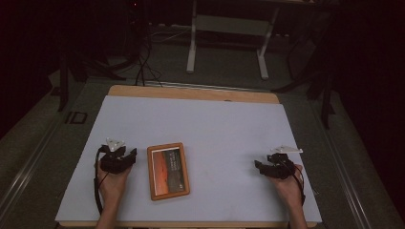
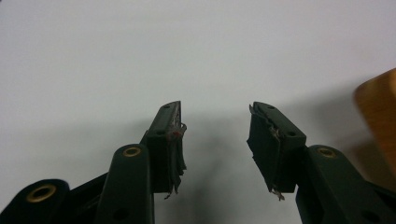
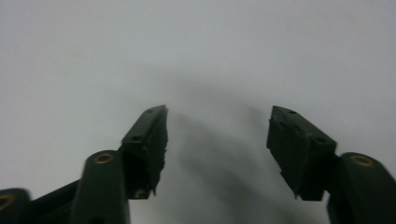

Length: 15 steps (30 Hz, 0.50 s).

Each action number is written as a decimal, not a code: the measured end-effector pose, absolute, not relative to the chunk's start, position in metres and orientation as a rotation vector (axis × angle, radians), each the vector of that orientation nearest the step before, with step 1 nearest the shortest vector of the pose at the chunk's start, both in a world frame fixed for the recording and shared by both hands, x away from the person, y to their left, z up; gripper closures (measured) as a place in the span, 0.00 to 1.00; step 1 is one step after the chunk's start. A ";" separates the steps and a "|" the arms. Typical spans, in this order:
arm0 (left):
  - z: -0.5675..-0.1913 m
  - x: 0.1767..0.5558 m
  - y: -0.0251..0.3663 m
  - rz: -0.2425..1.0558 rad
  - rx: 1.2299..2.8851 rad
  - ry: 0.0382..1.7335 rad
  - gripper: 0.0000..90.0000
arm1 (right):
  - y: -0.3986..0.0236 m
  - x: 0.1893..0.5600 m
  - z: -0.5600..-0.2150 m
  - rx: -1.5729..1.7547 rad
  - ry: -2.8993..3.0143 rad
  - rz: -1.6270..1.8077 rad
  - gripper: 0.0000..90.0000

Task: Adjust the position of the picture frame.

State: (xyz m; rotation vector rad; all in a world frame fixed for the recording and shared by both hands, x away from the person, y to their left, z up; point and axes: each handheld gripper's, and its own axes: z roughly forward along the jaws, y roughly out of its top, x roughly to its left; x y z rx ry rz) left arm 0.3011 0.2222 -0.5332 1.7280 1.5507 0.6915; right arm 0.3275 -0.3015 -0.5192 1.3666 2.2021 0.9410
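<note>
- I am holding my left claw point(image 1: 125, 153) low over the white desk point(image 1: 215, 124), with its jaws standing apart and nothing between them; in the left gripper view the gap point(image 2: 215, 140) is showing only bare desk surface.
- My right claw point(image 1: 267, 164) is also standing open and is carrying nothing, far at the right side of the desk.
- The flat rectangular picture with a wooden orange-brown frame point(image 1: 167, 171) is lying flat on the desk, just beside my left claw, on its right side, and well apart from my right claw.
- Its long axis is running away from me, almost parallel to my left forearm, so I judge that the left hand is the nearer one and must move sideways to the right to reach the frame's long edge.
- In the left gripper view only a rounded wooden corner point(image 2: 378, 116) of the frame is coming in at the right border; the rest is cut off.
- The picture inside the frame is dark reddish and I cannot read its small text.
</note>
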 end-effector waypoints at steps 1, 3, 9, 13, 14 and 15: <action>-0.533 0.301 0.222 0.680 1.723 1.550 0.60 | -0.299 0.326 -0.518 1.351 2.202 0.948 0.45; -0.534 0.302 0.223 0.654 1.711 1.542 0.60 | -0.295 0.324 -0.515 1.324 2.202 0.955 0.47; -0.535 0.302 0.224 0.596 1.700 1.531 0.59 | -0.281 0.320 -0.512 1.276 2.220 0.990 0.48; -0.535 0.302 0.229 0.541 1.675 1.530 0.60 | -0.268 0.319 -0.513 1.242 2.260 1.003 0.49; -0.535 0.302 0.230 0.533 1.670 1.527 0.60 | -0.265 0.319 -0.514 1.232 2.268 1.009 0.50; -0.535 0.301 0.231 0.518 1.662 1.520 0.60 | -0.263 0.319 -0.513 1.230 2.269 1.012 0.50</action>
